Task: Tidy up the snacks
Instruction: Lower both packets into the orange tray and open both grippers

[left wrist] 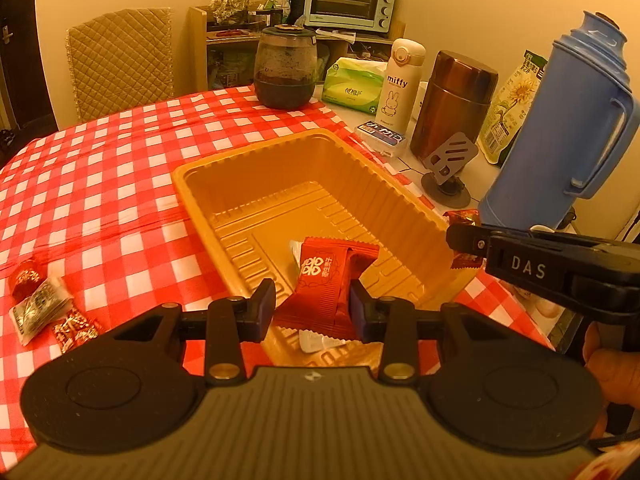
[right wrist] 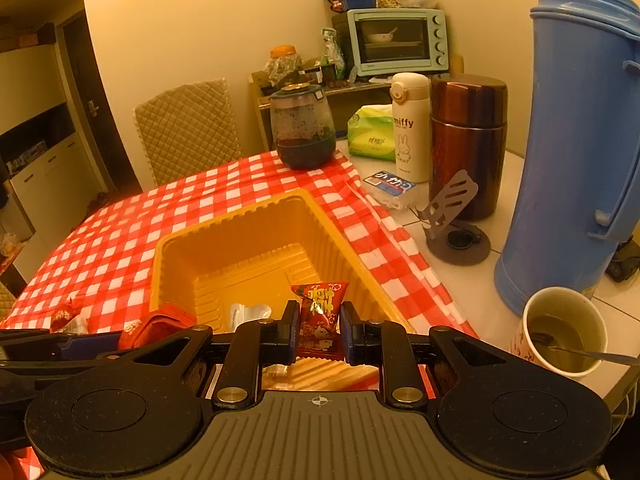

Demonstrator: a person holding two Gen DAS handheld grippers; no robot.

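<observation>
A gold plastic tray [left wrist: 384, 184] sits on the red checked tablecloth; it also shows in the right wrist view [right wrist: 168, 248]. My left gripper [left wrist: 314, 306] is shut on a red snack packet [left wrist: 324, 284] held over the tray's near end. My right gripper [right wrist: 319, 326] is shut on a small red candy [right wrist: 320, 308] over the tray's near right edge; in the left wrist view this gripper [left wrist: 460, 240] reaches in from the right. A small clear wrapper [right wrist: 250, 314] lies in the tray. Three loose snacks [left wrist: 44, 312] lie on the cloth at the left.
A blue thermos [left wrist: 560, 128], brown canister [left wrist: 452, 104], white miffy bottle [left wrist: 398, 84], tissue pack [left wrist: 352, 84], glass jar [left wrist: 286, 68] and phone stand [left wrist: 448, 176] crowd the table's right side. A paper cup with liquid and a spoon [right wrist: 560, 332] stands near right.
</observation>
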